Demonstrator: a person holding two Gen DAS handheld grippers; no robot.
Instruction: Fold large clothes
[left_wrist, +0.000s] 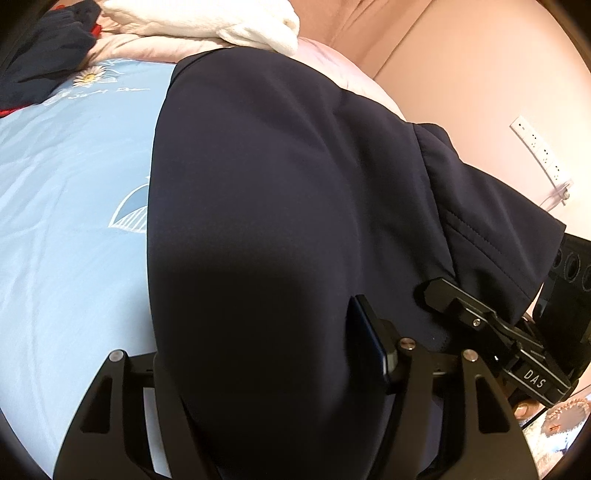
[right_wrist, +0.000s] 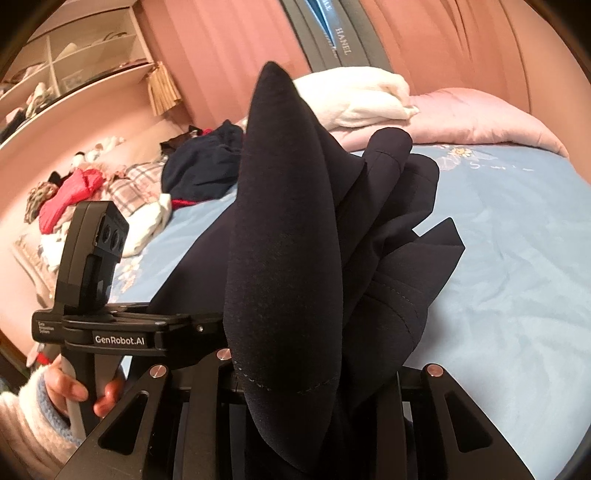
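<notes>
A large dark navy garment (left_wrist: 280, 206) is spread over the light blue bedsheet (left_wrist: 66, 206) and fills the left wrist view. My left gripper (left_wrist: 354, 332) is shut on its near edge; one blue-padded finger (left_wrist: 369, 339) shows, the other is under the cloth. In the right wrist view the same navy garment (right_wrist: 288, 236) bunches up and drapes over my right gripper (right_wrist: 306, 369), which is shut on a hemmed edge; its fingers are hidden by cloth. The right gripper shows in the left wrist view (left_wrist: 480, 325), the left one in the right wrist view (right_wrist: 122, 332), side by side.
A white folded cloth (right_wrist: 362, 96) lies on a pink quilt (right_wrist: 480, 114) at the bed's head. A heap of dark, red and plaid clothes (right_wrist: 147, 177) lies at the bed's left side. Shelves (right_wrist: 66, 66) and curtains stand behind. A wall socket strip (left_wrist: 539, 151) is at right.
</notes>
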